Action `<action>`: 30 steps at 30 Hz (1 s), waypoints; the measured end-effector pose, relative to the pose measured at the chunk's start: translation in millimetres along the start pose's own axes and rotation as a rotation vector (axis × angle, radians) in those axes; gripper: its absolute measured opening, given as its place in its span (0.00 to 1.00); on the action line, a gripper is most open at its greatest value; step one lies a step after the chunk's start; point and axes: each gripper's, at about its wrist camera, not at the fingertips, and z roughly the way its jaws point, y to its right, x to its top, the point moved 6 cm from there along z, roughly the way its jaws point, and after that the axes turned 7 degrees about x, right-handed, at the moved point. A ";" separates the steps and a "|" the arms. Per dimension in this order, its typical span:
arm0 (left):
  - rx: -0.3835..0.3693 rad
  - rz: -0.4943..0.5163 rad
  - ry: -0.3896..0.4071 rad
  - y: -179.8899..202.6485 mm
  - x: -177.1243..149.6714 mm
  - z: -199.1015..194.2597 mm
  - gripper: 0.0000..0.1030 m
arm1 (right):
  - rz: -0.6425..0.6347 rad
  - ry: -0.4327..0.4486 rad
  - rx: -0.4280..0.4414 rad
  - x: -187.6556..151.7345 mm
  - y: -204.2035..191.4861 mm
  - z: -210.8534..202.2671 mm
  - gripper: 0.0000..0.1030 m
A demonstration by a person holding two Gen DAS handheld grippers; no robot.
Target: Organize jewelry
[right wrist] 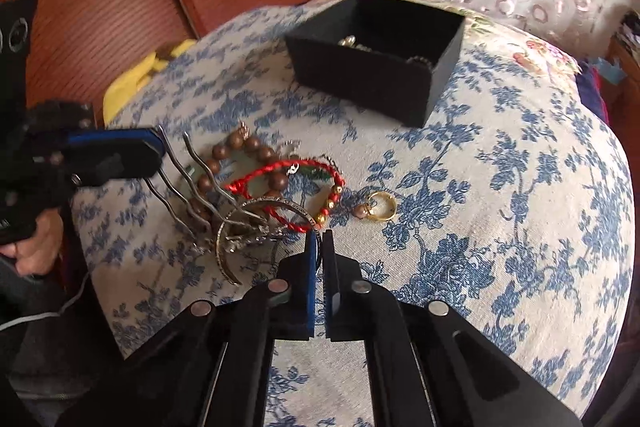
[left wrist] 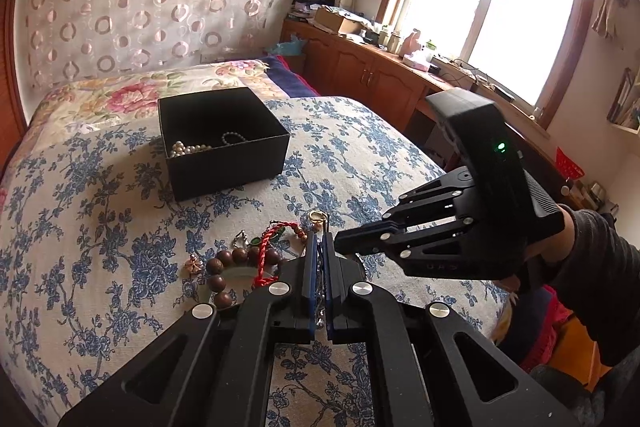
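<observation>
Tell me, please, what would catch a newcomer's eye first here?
The jewelry pile mid-bed: a red bracelet, wooden beads, and a gold ring to its right. Behind it sits an open black box with pearls inside. The left gripper pinches a silver comb.

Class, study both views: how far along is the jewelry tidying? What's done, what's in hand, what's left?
Done: a pearl necklace and a small beaded bracelet lie in the black box. In hand: the left tongs are shut on a wavy metal hair comb. Left: the wooden bead bracelet, red cord bracelet, silver bangle and gold ring lie outside the box.
</observation>
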 end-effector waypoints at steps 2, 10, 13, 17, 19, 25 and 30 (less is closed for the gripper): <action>-0.003 0.001 -0.001 -0.5 -0.1 0.3 0.02 | 0.023 0.024 -0.011 0.3 -0.9 -3.5 0.03; -0.005 0.003 -0.003 1.3 0.3 0.2 0.02 | 0.100 0.119 -0.044 3.4 -1.8 -9.9 0.03; -0.004 0.005 -0.009 1.2 -1.6 0.9 0.02 | 0.117 0.154 -0.057 5.9 0.1 -15.7 0.04; -0.021 0.007 -0.014 2.0 -5.7 1.7 0.01 | 0.125 0.206 -0.090 10.0 2.2 -25.8 0.03; -0.023 0.012 -0.012 2.9 -6.9 2.5 0.01 | 0.132 0.236 -0.103 11.7 4.0 -31.8 0.03; -0.024 0.004 -0.013 2.4 -7.6 4.5 0.01 | 0.132 0.267 -0.135 15.9 3.8 -33.2 0.03; -0.045 -0.014 -0.005 1.5 -6.5 3.2 0.01 | 0.130 0.276 -0.143 22.7 3.5 -29.6 0.03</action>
